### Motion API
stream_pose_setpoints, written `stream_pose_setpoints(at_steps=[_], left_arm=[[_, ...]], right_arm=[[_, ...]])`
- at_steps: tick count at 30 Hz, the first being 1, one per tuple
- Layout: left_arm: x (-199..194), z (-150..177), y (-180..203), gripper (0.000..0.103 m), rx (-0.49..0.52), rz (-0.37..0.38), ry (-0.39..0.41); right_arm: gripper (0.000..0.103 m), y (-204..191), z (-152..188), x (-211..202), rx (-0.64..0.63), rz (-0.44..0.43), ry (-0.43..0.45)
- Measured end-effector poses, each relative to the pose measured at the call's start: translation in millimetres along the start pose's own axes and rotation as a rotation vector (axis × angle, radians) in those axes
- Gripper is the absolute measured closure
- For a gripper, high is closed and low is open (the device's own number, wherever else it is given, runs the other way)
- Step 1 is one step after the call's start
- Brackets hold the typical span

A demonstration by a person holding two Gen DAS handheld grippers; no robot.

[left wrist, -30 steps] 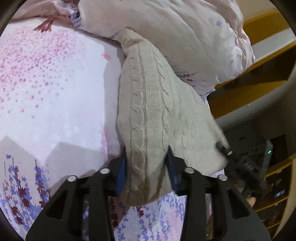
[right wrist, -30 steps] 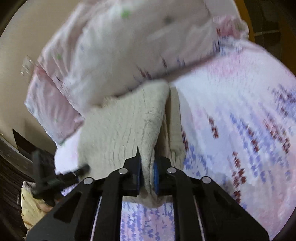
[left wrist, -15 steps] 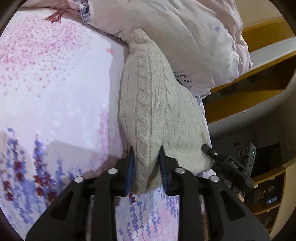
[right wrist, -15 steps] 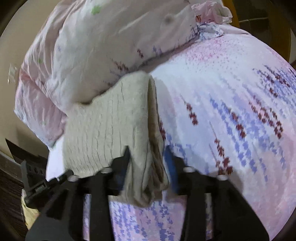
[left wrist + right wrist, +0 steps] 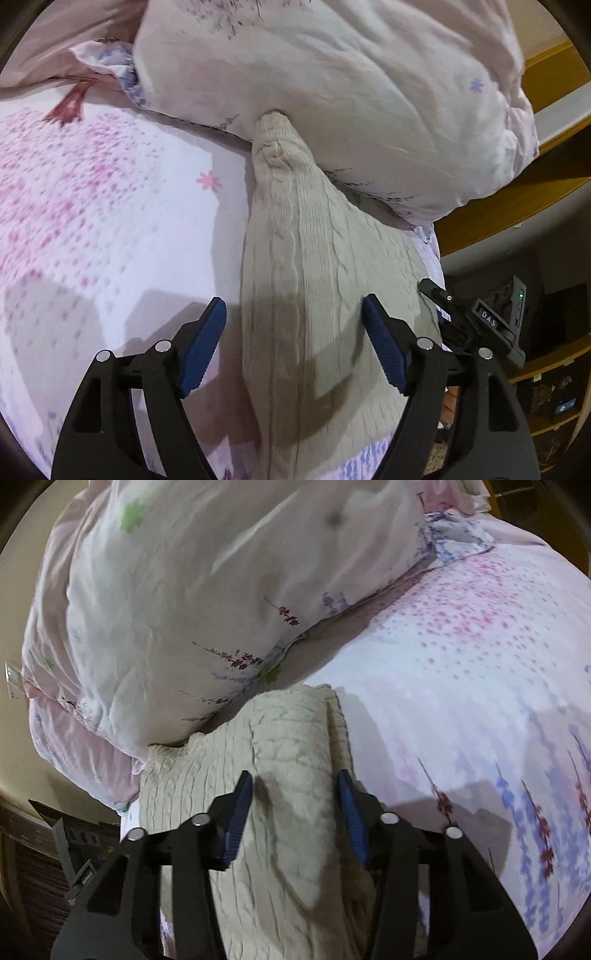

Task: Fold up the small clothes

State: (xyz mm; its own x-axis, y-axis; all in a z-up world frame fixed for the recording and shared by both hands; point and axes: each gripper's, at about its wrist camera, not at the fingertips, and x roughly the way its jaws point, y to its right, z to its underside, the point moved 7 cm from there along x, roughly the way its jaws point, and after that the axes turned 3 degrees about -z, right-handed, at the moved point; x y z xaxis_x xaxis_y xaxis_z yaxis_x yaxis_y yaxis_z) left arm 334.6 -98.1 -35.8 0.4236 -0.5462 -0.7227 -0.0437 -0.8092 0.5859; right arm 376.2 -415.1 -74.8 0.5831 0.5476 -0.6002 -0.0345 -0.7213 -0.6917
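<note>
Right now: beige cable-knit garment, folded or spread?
Folded: the beige cable-knit garment lies doubled, stacked layers showing along its right edge, on the floral bedsheet.

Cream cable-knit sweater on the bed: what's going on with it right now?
A person with a claw in each hand is folding the cream cable-knit sweater on the floral pink-and-purple bedsheet, its far end against the white floral pillow. The left claw is opening around the sweater's near end, pads clear of the knit. The right claw straddles a folded ridge and is closing, pads not pressing it.

Sweater's (image 5: 325, 266) far tip tucked under the pillow (image 5: 369, 92) — near end cut off.
</note>
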Motion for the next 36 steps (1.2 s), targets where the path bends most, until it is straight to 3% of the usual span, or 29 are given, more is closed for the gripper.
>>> stream_pose_setpoints(at_steps=[1,3,7,12,16,20,23,27,28,30,33,36], left_arm=[[3.8,-4.0,1.2,0.026,-0.003,0.010,0.000],[9.1,-10.8,3.9,0.029,0.007,0.020,0.007],[17.6,-21.7,4.7,0.049,0.012,0.012,0.041],[22.0,-22.4,3.1,0.058,0.011,0.000,0.070],[23.8,-20.5,2.0,0.055,0.022,0.004,0.062],[15.6,-16.2,14.3,0.046,0.067,-0.001,0.064],[1.0,-4.5,22.3,0.037,0.129,0.006,0.075],[-10.2,17.2,34.9,0.034,0.218,-0.028,0.088],[-10.5,23.0,37.9,0.034,0.240,-0.045,0.090],[-9.1,31.0,41.6,0.034,0.284,-0.099,0.108],[0.9,39.1,40.8,0.034,0.323,-0.172,0.102],[5.4,45.5,38.7,0.034,0.315,-0.173,0.096]], right_arm=[[0.079,-2.3,-1.2,2.1,-0.013,0.002,0.001],[0.093,-11.5,-4.3,0.8,-0.062,-0.004,0.022],[0.095,-24.9,-15.8,-24.9,-0.163,0.011,0.164],[0.095,23.6,-13.1,2.3,-0.025,0.141,0.066],[0.090,27.6,-13.8,2.7,-0.011,0.125,0.053],[0.066,18.5,-7.0,-17.5,-0.025,0.089,0.061],[0.060,14.8,8.9,-35.6,-0.047,0.039,0.060],[0.060,13.2,36.6,-44.8,-0.056,-0.010,0.036],[0.065,12.6,40.5,-46.6,-0.060,-0.013,0.033],[0.089,10.7,46.7,-45.1,-0.093,0.001,0.036],[0.093,12.5,44.6,-45.5,-0.078,0.033,0.084],[0.093,20.5,43.7,-44.2,-0.048,0.033,0.082]])
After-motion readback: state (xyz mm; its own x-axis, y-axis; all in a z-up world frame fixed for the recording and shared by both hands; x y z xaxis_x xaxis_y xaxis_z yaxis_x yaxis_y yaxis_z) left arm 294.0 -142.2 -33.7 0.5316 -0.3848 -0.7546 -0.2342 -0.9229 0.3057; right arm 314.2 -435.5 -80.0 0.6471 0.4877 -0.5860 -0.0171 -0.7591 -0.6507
